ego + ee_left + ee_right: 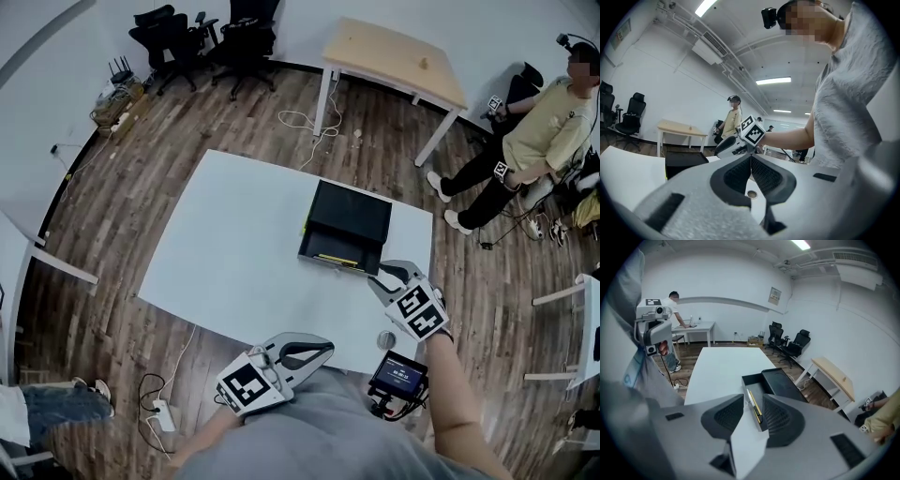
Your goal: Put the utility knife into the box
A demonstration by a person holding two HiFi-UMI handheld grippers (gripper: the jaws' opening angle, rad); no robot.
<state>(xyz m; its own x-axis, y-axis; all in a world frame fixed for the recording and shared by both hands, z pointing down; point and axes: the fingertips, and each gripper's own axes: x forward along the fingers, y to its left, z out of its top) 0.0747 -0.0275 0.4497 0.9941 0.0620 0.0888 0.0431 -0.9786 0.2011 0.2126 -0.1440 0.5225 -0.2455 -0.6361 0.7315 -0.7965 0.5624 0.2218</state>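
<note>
Room: dark wood-plank floor (141,187), white walls, black office chairs (202,42) along the far wall, a light wooden table (394,52) beyond ours, and a seated person (534,141) at far right. We stand at a large white table (244,253). The open black box (347,225) sits right of its centre.

Left gripper (323,349): held low, close against our torso near the table edge. Its own view shows the jaw tips pressed together with nothing between them.

Right gripper (386,272): tips just beside the box's near right corner. Jaws stand well apart and hold nothing.

Utility knife (754,406): yellow and dark, lying flat inside the box against its near wall. Long axis runs parallel to that wall, left to right from where we stand. A paler end seems to point to our left, possibly the blade.
</note>
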